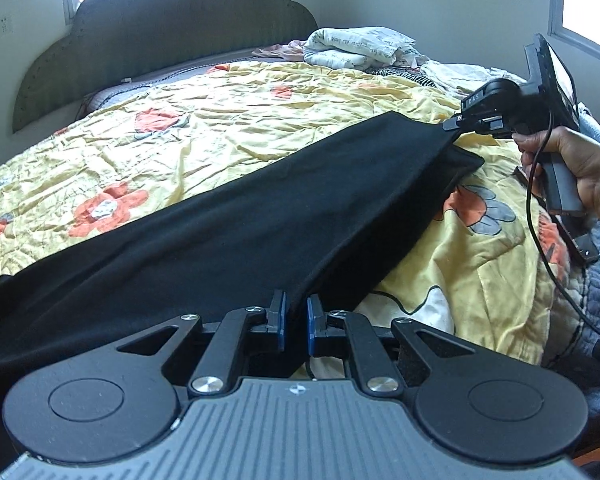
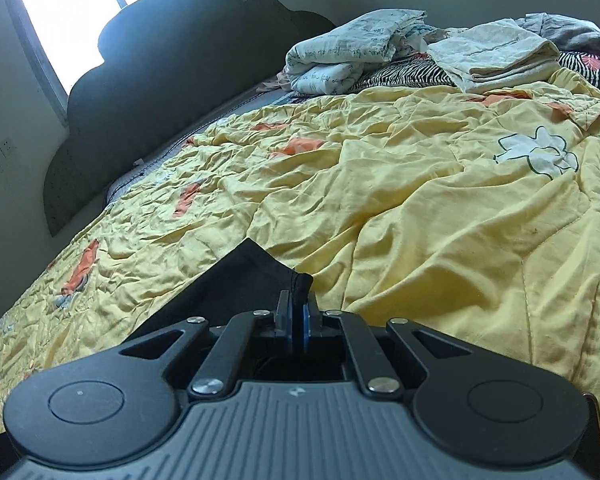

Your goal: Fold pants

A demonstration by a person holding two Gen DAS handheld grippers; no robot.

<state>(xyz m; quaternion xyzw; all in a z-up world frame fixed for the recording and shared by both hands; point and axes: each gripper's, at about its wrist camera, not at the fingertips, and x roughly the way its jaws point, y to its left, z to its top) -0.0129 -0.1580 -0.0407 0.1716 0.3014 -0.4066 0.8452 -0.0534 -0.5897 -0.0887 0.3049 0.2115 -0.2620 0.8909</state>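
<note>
Two grippers pinch black pants (image 1: 228, 216) on a bed's yellow quilt (image 1: 228, 108) | left gripper (image 1: 296, 320) clamps the near end, right gripper (image 1: 452, 124) clamps the far end toward the quilt's right edge | long axis runs gripper to gripper, cloth taut between, each arm at its own end.

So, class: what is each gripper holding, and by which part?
Both hold the black pants: left gripper pinches a near edge, right gripper a far corner.
</note>
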